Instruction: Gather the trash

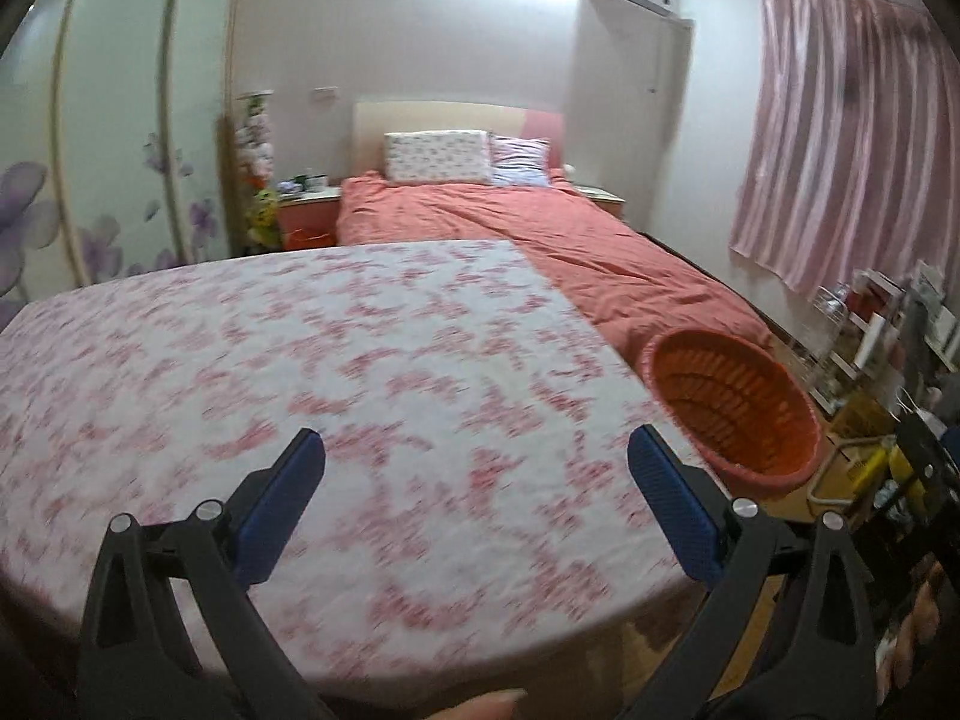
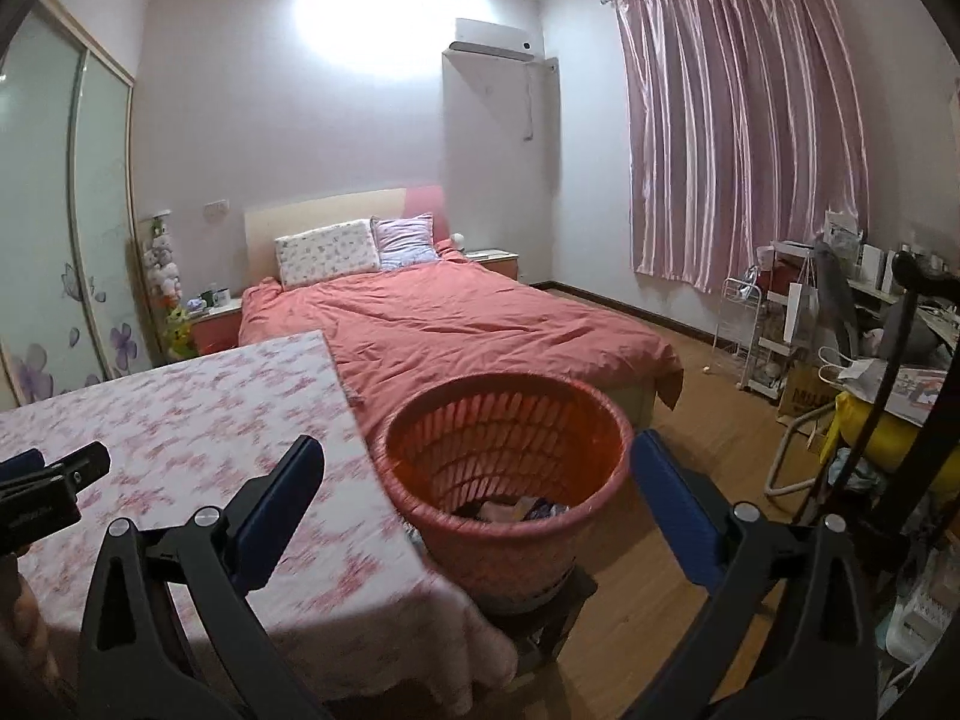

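An orange-red plastic basket (image 2: 510,516) stands on a dark stool beside the table's right edge; crumpled wrappers (image 2: 516,509) lie at its bottom. It also shows in the left wrist view (image 1: 735,405). My right gripper (image 2: 477,450) is open and empty, held above and in front of the basket. My left gripper (image 1: 474,441) is open and empty over the table with the pink floral cloth (image 1: 300,360). The left gripper's tip shows at the left edge of the right wrist view (image 2: 54,474). No trash shows on the cloth.
A bed with a coral cover (image 2: 456,324) lies behind the table. A wardrobe with sliding glass doors (image 2: 60,240) stands at the left. A white wire rack (image 2: 774,324), bags and clutter (image 2: 870,408) crowd the right side under the pink curtain (image 2: 744,138). Wooden floor (image 2: 690,372) lies between.
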A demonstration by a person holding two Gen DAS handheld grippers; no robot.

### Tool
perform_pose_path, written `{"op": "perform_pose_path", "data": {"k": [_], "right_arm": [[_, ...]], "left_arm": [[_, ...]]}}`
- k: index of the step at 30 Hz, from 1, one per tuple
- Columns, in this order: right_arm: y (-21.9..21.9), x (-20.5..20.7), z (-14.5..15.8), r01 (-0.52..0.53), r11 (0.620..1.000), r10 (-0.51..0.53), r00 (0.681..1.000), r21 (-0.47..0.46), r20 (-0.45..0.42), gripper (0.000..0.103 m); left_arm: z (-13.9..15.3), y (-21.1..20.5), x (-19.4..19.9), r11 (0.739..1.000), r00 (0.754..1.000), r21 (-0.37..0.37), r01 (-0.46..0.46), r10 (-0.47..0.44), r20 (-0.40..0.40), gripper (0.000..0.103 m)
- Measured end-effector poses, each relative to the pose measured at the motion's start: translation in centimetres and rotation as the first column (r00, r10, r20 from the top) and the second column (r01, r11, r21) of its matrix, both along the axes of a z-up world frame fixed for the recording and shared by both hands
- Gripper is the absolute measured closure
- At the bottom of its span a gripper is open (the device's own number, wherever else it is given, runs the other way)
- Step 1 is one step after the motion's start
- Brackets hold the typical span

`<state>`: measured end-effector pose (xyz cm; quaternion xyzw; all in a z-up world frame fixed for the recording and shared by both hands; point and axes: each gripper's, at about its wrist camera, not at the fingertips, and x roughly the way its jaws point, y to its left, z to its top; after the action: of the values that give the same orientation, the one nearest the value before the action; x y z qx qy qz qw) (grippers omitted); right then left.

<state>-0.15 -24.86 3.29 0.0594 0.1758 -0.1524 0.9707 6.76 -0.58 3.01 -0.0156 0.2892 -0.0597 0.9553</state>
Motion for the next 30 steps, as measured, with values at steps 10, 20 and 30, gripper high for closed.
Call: {"op": "perform_pose_path", "data": {"k": [10, 20, 30], "right_arm": [[4.3, -2.2, -0.3, 0.049, 0.992, -0.049, 0.999, -0.114, -0.003, 0.002], [6.0, -3.2, -1.7, 0.058, 0.996, -0.063, 0.995, -0.072, -0.077, 0.002], [7.2, -3.4, -2.5, 0.097, 0.992, -0.107, 0.987, -0.085, -0.119, 0.002]], "left_arm": [[0.0, 2.1, -5.5, 0.993, 0.992, 0.068, -0.098, 0.092, 0.092, 0.004], [-0.9, 3.5, -7.3, 0.987, 0.987, 0.066, -0.148, 0.144, 0.07, 0.004], [-1.8, 4.2, -8.1, 0.979, 0.981, 0.073, -0.19, 0.187, 0.047, 0.004]]}}
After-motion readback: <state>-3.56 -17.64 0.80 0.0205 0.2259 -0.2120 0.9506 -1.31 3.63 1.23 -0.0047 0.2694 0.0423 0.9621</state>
